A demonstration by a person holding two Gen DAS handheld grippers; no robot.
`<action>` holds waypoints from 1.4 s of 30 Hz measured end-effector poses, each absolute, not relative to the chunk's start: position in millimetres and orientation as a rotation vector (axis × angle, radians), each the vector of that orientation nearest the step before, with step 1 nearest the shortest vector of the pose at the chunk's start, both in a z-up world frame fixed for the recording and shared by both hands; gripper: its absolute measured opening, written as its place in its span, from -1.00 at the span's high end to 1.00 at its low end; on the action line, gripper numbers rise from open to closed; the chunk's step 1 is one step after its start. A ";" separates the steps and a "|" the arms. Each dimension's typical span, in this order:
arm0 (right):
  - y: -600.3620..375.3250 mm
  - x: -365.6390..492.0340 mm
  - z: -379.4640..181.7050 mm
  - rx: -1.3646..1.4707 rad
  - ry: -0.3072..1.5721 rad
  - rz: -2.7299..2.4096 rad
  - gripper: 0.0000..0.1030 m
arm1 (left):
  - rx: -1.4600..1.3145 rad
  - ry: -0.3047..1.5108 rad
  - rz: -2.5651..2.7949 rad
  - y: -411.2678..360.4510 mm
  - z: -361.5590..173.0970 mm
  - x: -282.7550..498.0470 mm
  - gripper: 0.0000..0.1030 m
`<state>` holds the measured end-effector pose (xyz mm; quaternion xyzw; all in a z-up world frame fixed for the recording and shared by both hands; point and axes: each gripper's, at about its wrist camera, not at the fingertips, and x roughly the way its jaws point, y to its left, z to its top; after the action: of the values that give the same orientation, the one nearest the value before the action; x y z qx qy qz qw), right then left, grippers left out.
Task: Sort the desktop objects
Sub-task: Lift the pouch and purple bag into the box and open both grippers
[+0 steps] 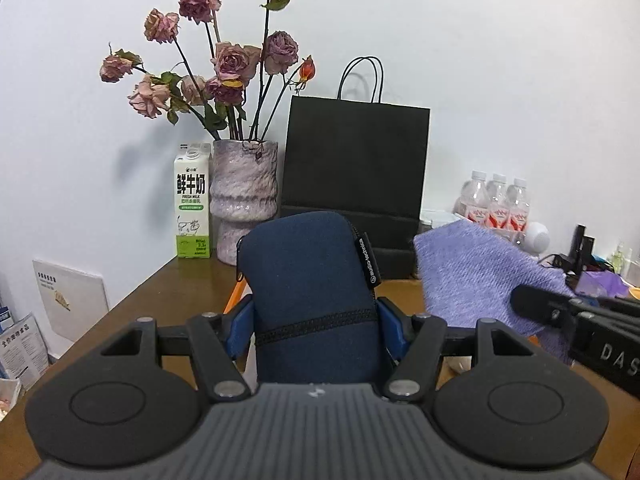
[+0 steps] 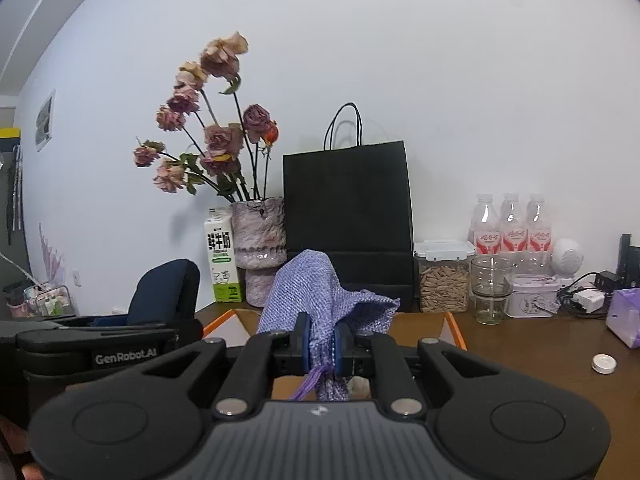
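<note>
A navy pouch (image 1: 312, 280) is being gripped by the left hand-held gripper (image 1: 316, 320) and a purple knitted pouch (image 2: 316, 292) by the right hand-held gripper (image 2: 323, 344), both above the bench (image 2: 520, 344). Neither is being deposited yet; sorting is judged unfinished.

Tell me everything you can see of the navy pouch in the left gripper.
The navy pouch is soft, neoprene-like fabric with a rounded top, a black stitched seam across its body and a black side tag with white lettering. It stands roughly upright, gripped low on both sides by the left gripper, whose blue pads press its flanks. It is held above the desk, touching nothing else visible. Its bottom is hidden.
</note>
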<state>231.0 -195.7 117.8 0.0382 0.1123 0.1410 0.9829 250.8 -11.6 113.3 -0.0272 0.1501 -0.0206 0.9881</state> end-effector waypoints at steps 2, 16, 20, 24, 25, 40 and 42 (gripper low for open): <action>-191.0 247.3 113.9 0.067 0.241 0.284 0.81 | -0.047 0.307 -0.038 -12.2 106.9 266.0 -0.25; -186.4 309.3 70.1 0.052 0.404 0.251 0.80 | 0.030 0.368 -0.028 -22.1 77.4 302.0 -0.23; -184.2 308.2 68.1 0.036 0.415 0.254 0.70 | 0.038 0.358 -0.023 -24.3 76.3 300.3 -0.27; -187.5 304.5 69.3 0.050 0.430 0.247 -0.27 | 0.054 0.342 0.006 -25.8 73.3 296.8 -0.65; -189.3 302.7 70.3 0.054 0.421 0.229 -0.38 | 0.054 0.321 0.026 -24.5 74.6 294.7 -0.76; -197.1 280.6 81.8 0.058 0.358 0.224 -1.00 | 0.057 0.222 0.084 -18.5 78.9 275.3 -1.00; -196.0 278.6 82.9 0.052 0.354 0.226 -1.00 | 0.055 0.221 0.087 -17.4 78.0 274.3 -1.00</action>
<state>278.6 -196.0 82.9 0.0260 0.1758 0.1121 0.9777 274.3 -17.4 78.0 0.0274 0.1101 0.0432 0.9926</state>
